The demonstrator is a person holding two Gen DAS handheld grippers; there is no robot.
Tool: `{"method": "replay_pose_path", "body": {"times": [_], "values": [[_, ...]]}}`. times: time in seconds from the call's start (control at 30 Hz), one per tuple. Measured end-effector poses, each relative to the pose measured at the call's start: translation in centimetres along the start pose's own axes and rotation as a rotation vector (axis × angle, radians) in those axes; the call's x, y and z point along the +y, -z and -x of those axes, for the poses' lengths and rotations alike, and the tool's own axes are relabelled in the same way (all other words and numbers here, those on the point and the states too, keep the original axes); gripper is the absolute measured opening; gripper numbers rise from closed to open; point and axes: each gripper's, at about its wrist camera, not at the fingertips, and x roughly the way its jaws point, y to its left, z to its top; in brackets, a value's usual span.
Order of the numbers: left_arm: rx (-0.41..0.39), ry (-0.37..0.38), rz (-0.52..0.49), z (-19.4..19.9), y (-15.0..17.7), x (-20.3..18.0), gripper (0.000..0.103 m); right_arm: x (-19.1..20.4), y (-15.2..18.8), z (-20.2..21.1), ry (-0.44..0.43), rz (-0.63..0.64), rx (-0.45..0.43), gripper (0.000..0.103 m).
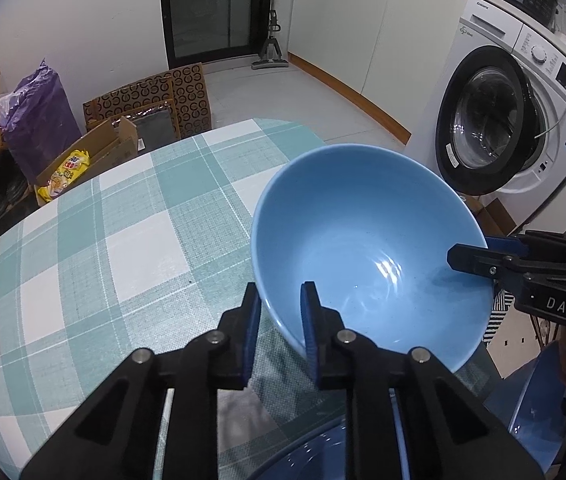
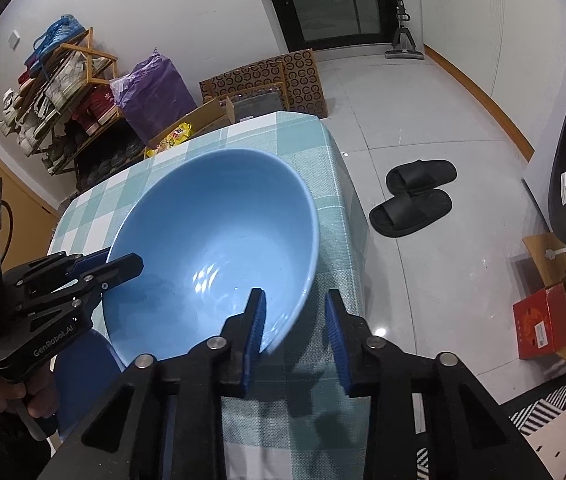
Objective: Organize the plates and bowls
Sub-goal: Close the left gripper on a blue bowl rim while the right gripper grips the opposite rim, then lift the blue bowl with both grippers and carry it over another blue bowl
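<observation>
Light blue ceramic bowl [image 1: 367, 248]: glazed, rigid, slippery, breakable. Left gripper [image 1: 281, 320] and right gripper [image 2: 295, 324] each apparently clamp opposite rim walls.

Washing machine [image 1: 515, 120] standing with door hanging open; black slippers [image 2: 415, 196] lying paired on floor; purple bag [image 2: 151, 94] sitting beside shoe rack [image 2: 55, 92]; checkered cloth [image 1: 83, 240] covering table.

Each black gripper [image 1: 281, 332] has blue pads and silver screws.
</observation>
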Motion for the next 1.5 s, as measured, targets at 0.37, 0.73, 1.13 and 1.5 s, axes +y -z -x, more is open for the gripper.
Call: {"method": "replay_pose_path", "body": {"times": [0.37, 0.73, 1.13, 1.5], "values": [[-0.003, 0.004, 0.004, 0.0, 0.0, 0.1, 0.016, 0.4, -0.1, -0.1, 0.02, 0.005, -0.005, 0.018], [-0.015, 0.001, 0.004, 0.2, -0.1, 0.0, 0.015, 0.3, 0.0, 0.0, 0.031, 0.0, -0.012, 0.017], [-0.05, 0.004, 0.006, 1.6, -0.6, -0.6, 0.015, 0.1, 0.0, 1.9, 0.034, 0.002, -0.047, 0.017], [-0.11, 0.016, -0.005, 5.2, -1.1, -2.1, 0.015, 0.6, 0.5, 6.6, 0.048, 0.002, -0.116, 0.017]]}}
